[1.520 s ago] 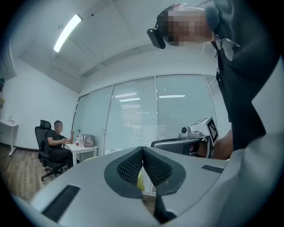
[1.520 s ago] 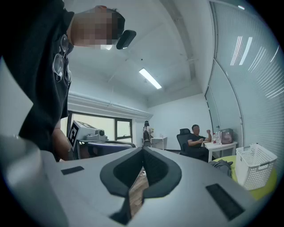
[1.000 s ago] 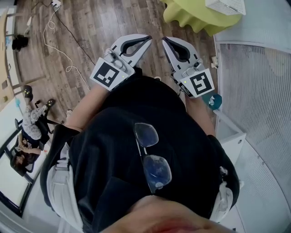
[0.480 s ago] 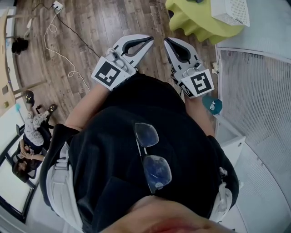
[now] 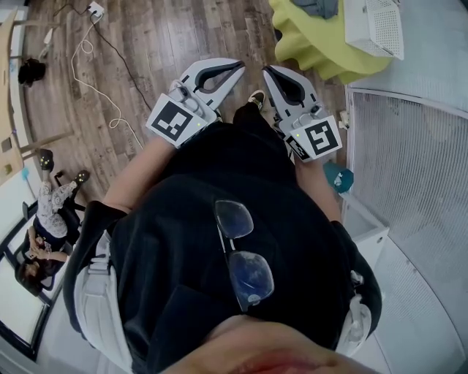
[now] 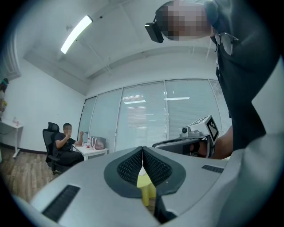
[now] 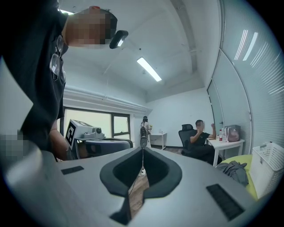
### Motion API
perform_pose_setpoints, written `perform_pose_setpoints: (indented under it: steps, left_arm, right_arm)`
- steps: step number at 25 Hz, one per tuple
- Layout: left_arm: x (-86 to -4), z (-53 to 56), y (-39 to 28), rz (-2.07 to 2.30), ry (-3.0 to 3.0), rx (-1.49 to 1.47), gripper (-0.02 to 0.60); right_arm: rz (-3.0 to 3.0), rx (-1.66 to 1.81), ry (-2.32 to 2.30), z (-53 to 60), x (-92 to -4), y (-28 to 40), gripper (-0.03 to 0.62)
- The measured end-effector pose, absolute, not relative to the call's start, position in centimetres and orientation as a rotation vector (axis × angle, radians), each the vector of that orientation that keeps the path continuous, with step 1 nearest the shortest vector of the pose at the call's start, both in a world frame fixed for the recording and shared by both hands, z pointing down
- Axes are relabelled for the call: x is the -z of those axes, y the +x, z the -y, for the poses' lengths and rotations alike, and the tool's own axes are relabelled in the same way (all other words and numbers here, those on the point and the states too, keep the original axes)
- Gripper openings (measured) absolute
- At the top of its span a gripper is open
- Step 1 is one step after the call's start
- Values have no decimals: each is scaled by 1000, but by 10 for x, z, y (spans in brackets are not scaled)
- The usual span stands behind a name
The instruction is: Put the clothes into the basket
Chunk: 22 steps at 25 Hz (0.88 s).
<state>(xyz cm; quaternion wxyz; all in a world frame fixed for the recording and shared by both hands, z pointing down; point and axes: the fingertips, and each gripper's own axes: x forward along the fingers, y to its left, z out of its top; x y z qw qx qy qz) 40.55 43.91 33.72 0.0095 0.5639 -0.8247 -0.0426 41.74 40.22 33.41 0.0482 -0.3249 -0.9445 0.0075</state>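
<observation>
Overhead, head view: wood floor [image 5: 146, 44], white cable [image 5: 95, 80] trailing across it. Left gripper [image 5: 232, 69] and right gripper [image 5: 269, 73] held side by side above the boards. Grey clothes [image 5: 318, 7] on a yellow-green table [image 5: 314, 47], beside the white basket [image 5: 376, 25].

Left gripper view: jaws closed, empty. Glass wall [image 6: 146, 115] with blinds behind; seated person [image 6: 64, 142] at a desk.

Right gripper view: jaws closed, nothing held. Clothes on the table, outside the basket.

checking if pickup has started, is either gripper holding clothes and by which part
Nothing is held. The left gripper and right gripper are both shut with nothing between their jaws; the grey clothes lie apart from both, untouched.
</observation>
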Motion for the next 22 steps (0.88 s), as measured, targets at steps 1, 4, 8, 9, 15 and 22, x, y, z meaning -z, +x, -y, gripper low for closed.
perform_pose_setpoints:
  steps: [1, 4, 8, 9, 15, 22]
  left_arm:
    - [-338, -441, 401, 2579, 1752, 136, 11]
    - [-341, -443, 386, 2593, 1720, 136, 11]
    - [-341, -443, 361, 2619, 1685, 115, 11]
    - [-341, -442, 354, 2623, 1677, 111, 11]
    - [-339, -424, 306, 2638, 1636, 88, 11]
    - [-333, -386, 250, 2642, 1608, 71, 11]
  right_arm:
    - [2876, -27, -996, -403, -335, 413, 26]
    - [2863, -43, -1021, -404, -338, 397, 26]
    - [2851, -49, -1065, -404, -340, 372, 26]
    - [2847, -53, -1075, -403, -340, 364, 26]
    - [2825, -57, -1134, -387, -340, 314, 26]
    - [2803, -67, -1182, -354, -339, 257, 26]
